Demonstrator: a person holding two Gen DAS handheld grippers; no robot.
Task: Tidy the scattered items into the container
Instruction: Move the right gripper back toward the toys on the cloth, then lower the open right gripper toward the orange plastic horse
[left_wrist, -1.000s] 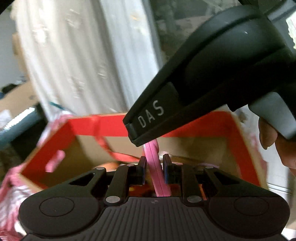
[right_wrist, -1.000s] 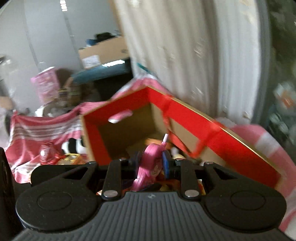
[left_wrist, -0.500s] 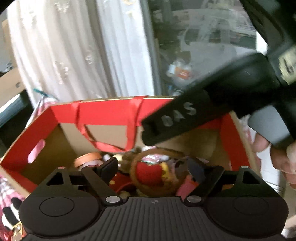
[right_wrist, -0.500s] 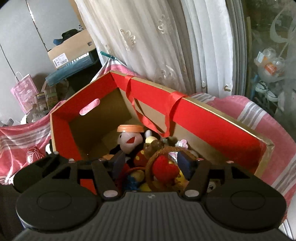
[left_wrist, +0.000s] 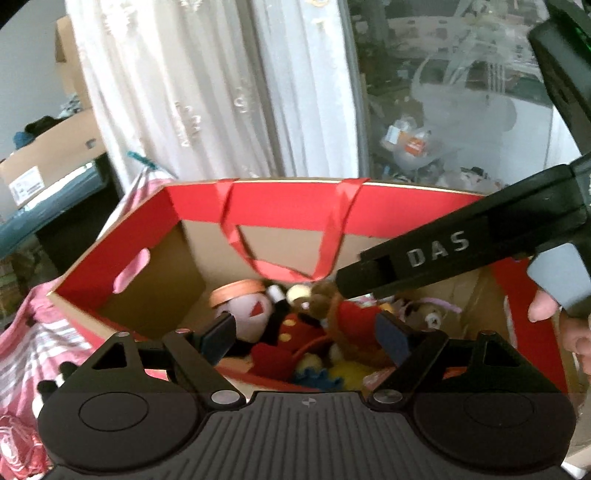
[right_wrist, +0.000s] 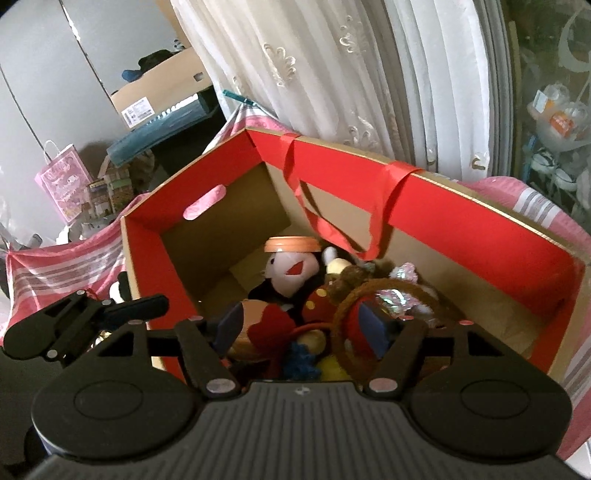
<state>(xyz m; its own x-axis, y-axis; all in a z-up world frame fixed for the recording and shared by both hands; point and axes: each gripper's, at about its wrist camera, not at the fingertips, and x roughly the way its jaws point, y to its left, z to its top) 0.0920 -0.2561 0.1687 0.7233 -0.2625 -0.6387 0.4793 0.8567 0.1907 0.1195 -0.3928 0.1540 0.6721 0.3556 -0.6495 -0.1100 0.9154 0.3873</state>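
Here, at the bottom of each wrist view, both tools hang over the open box. Left tool (left_wrist: 308, 338): jaws have just been opening and stand wide apart, nothing between the pads. Right tool (right_wrist: 301, 326): jaws likewise have just been opening, spread apart, empty; its black body also crosses the right side of the left wrist view, a person's fingers (left_wrist: 576, 332) at the right edge. Just beyond the fingertips, the red-lined cardboard box (right_wrist: 461, 221) fills mid-frame, its red ribbon handle (right_wrist: 332, 221) drooping inside the far wall. Soft toys are piled on its floor: a mouse plush (right_wrist: 295, 273) in red shorts, a brown bear (left_wrist: 321, 295), a brown ring (right_wrist: 373, 317). The box sits on a pink striped cloth (right_wrist: 66, 262). Farther back, upper frame, a white lace curtain (right_wrist: 332, 74); upper left, a cardboard carton (right_wrist: 162, 88).
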